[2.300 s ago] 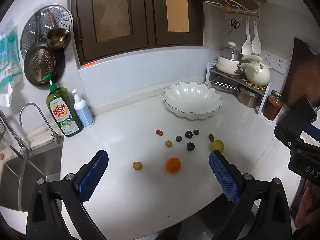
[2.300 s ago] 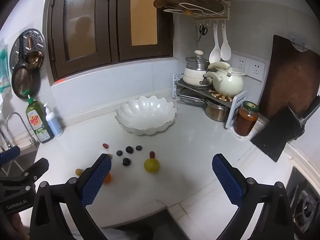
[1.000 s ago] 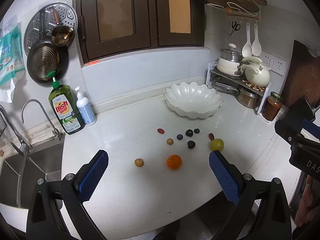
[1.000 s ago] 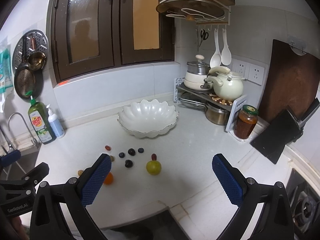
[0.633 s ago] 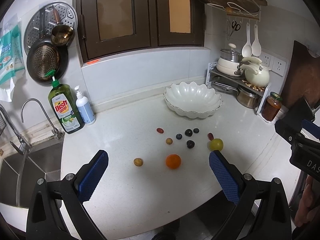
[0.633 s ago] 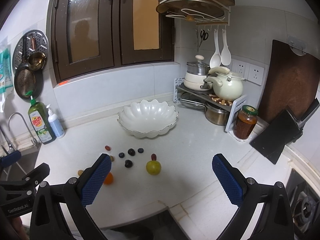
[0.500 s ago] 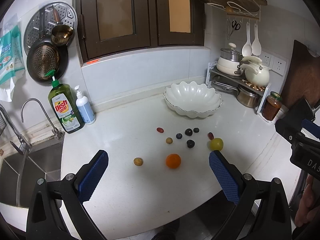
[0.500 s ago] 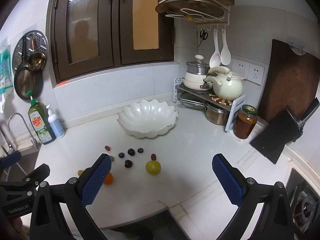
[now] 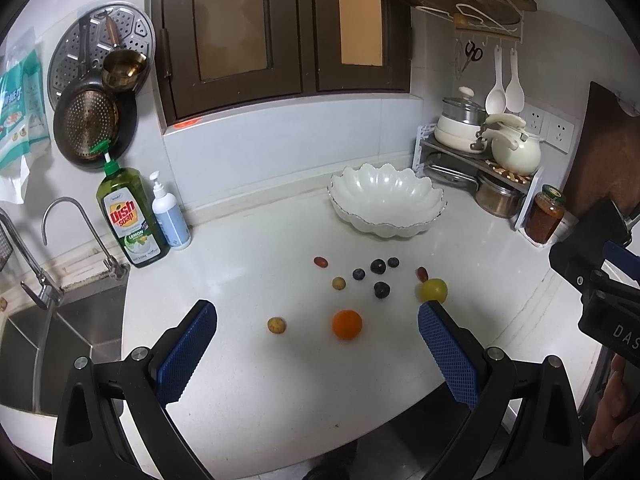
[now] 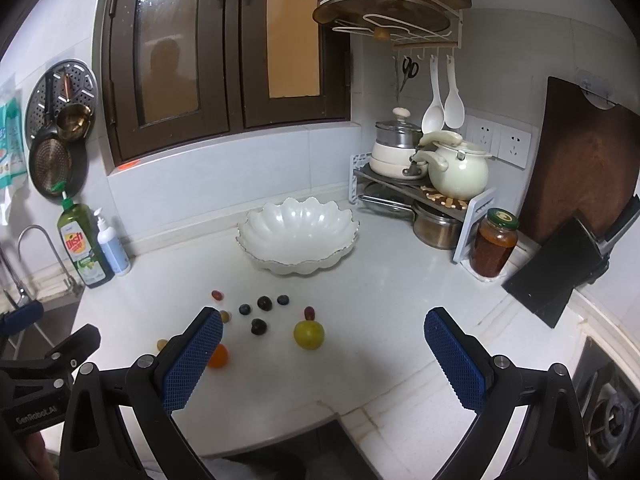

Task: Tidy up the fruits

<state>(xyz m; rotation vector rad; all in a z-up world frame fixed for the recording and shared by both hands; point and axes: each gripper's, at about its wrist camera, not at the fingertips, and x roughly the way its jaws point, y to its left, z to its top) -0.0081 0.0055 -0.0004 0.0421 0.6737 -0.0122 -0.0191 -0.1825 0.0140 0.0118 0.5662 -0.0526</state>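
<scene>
A white scalloped bowl (image 9: 386, 206) (image 10: 298, 236) stands empty at the back of the white counter. In front of it lie loose fruits: an orange (image 9: 347, 324) (image 10: 218, 356), a yellow-green fruit (image 9: 433, 290) (image 10: 308, 333), a small yellow fruit (image 9: 276, 325), several dark berries (image 9: 378, 267) (image 10: 264, 303) and small red ones (image 9: 320, 261) (image 10: 217, 295). My left gripper (image 9: 318, 354) is open and empty, held above the counter's front edge. My right gripper (image 10: 324, 360) is open and empty, to the right of the fruits.
A dish soap bottle (image 9: 130, 216) and a pump bottle (image 9: 170, 218) stand by the sink (image 9: 24, 344) at the left. A rack with pots and a kettle (image 10: 458, 170), a jar (image 10: 494, 242) and a dark cutting board (image 10: 584, 160) fill the right corner.
Both views have shifted only slightly; both grippers hover in place, still open. The fruits and the bowl have not moved.
</scene>
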